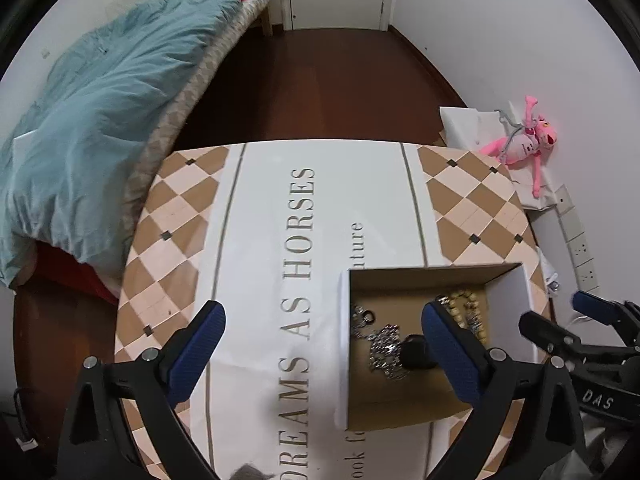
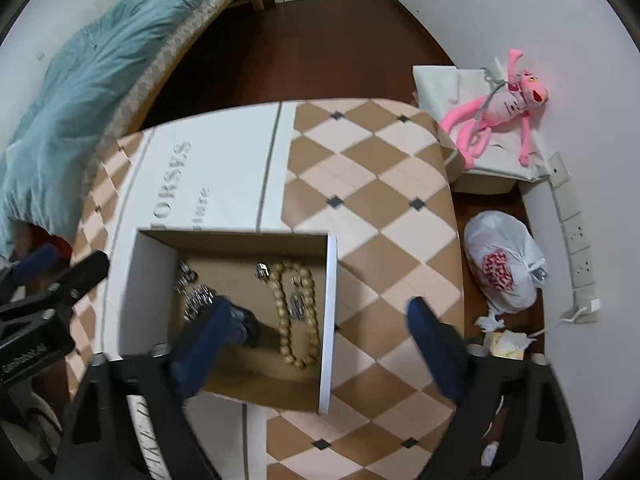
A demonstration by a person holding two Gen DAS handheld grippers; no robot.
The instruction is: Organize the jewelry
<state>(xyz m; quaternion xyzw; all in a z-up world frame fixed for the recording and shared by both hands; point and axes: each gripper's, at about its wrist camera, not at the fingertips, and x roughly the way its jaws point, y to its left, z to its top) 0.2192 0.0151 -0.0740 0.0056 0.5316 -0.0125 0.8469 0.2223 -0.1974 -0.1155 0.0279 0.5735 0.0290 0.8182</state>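
Observation:
An open cardboard box (image 1: 504, 284) (image 2: 152, 256) sits on a patterned table. Inside lie a wooden bead bracelet (image 2: 294, 312) (image 1: 466, 306), silver chain jewelry (image 1: 386, 350) (image 2: 196, 296) and a small dark object (image 1: 416, 354) (image 2: 246, 326). My left gripper (image 1: 324, 344) is open and empty, hovering above the table at the box's left wall. My right gripper (image 2: 316, 344) is open and empty above the box's right wall, its left finger over the box interior. The right gripper also shows at the edge of the left wrist view (image 1: 560, 320).
The table (image 1: 180, 220) (image 2: 380, 208) carries printed lettering and a diamond pattern. A bed with a teal blanket (image 1: 100, 120) stands at left. A pink plush toy (image 2: 504, 108) lies on white boxes by the right wall. A white plastic bag (image 2: 504, 264) sits on the floor.

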